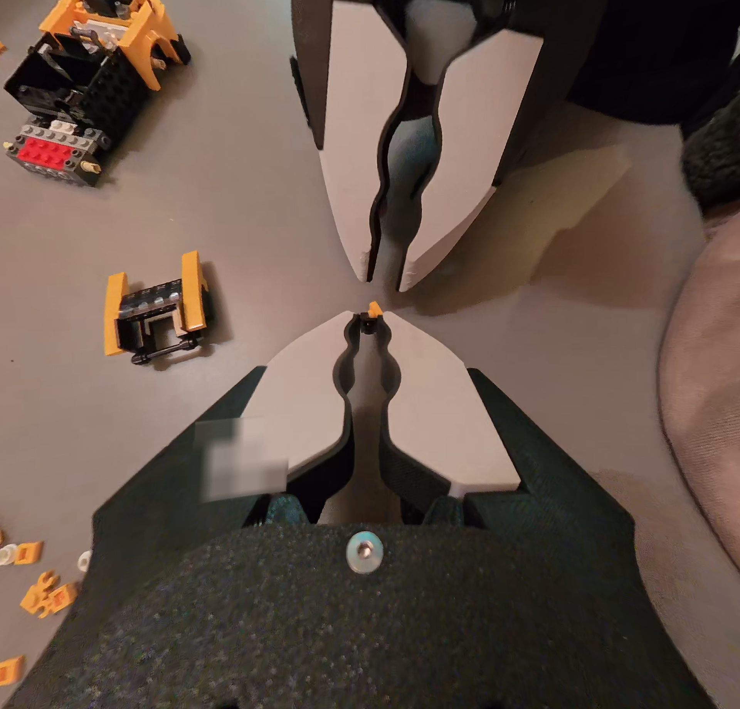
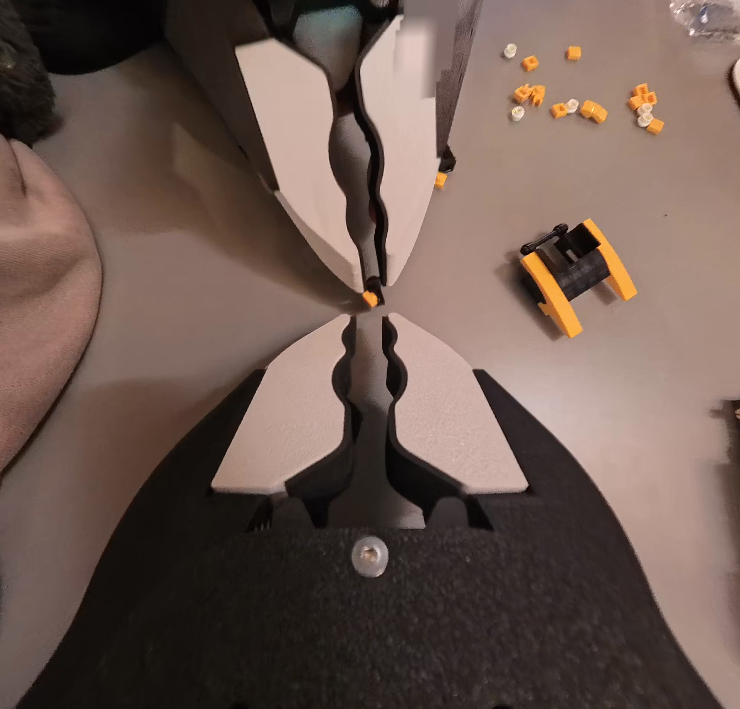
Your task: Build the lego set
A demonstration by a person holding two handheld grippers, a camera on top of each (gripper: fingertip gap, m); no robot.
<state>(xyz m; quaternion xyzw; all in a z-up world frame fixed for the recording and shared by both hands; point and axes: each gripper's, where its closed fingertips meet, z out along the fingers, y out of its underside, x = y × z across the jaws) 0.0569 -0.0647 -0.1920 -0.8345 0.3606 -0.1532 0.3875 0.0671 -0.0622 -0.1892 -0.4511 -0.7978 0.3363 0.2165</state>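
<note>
At the centre of the left wrist view, the left hand-held gripper point(image 1: 368, 321) is closed on a tiny orange-and-black lego piece point(image 1: 371, 314), pinched at its very fingertips. The right hand-held gripper point(image 1: 383, 285) points down from the top of the frame, tip to tip with it, its fingers slightly parted and holding nothing. On the grey table point(image 1: 240, 217), a small orange-and-black sub-assembly point(image 1: 158, 309) lies at centre left, and the larger orange, black and red vehicle body point(image 1: 92, 77) sits in the upper left. In the right wrist view, loose orange and clear pieces point(image 2: 580, 89) lie scattered in the upper right.
</note>
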